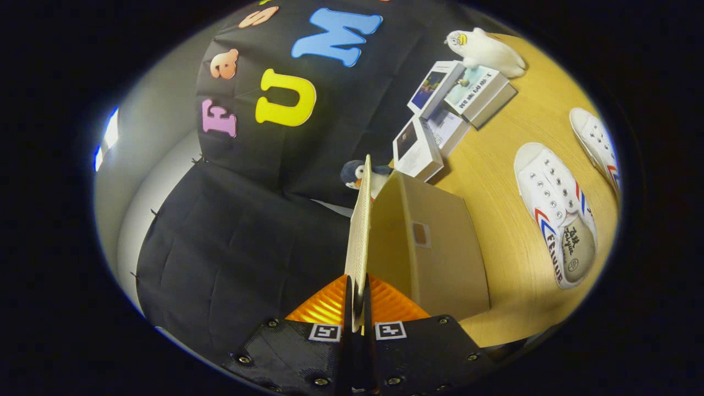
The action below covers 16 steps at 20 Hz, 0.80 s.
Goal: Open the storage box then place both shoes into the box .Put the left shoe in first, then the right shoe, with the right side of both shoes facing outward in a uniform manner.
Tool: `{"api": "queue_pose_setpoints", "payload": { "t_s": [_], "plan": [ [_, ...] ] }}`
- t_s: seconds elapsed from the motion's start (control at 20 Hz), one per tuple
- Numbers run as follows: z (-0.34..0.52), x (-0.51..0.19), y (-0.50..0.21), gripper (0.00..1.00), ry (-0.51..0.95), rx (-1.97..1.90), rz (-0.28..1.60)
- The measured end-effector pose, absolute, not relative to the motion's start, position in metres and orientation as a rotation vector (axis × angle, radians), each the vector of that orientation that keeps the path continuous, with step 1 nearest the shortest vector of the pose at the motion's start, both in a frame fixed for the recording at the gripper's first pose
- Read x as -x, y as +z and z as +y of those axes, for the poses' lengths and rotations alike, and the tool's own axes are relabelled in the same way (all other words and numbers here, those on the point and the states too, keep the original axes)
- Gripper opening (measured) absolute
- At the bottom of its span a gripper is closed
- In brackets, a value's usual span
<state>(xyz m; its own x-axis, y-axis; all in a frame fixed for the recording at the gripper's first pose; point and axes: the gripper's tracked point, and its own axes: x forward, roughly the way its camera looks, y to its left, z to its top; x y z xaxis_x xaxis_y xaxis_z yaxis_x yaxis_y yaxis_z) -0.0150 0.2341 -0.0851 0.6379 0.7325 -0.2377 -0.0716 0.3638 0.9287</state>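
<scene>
Two shoes (555, 214) on table, jaws pinching box lid (358, 236)

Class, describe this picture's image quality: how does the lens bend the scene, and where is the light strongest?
Gripper view: fisheye curves the table; scene tilted; bright window glare beyond the cloth; shoes sharp; the hand-held gripper shut on the box lid.

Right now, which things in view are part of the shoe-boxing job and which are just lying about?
Job: hand-held gripper, shut on the box lid; storage box; near shoe; far shoe.

Lying about: stack of books; white plush toy; penguin toy behind the lid.
</scene>
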Motion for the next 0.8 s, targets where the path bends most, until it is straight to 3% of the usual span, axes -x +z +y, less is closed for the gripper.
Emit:
{"api": "queue_pose_setpoints", "payload": {
  "t_s": [0.8],
  "plan": [
    [0.343, 0.003, 0.024, 0.08, 0.756, -0.764, 0.594]
  ]
}}
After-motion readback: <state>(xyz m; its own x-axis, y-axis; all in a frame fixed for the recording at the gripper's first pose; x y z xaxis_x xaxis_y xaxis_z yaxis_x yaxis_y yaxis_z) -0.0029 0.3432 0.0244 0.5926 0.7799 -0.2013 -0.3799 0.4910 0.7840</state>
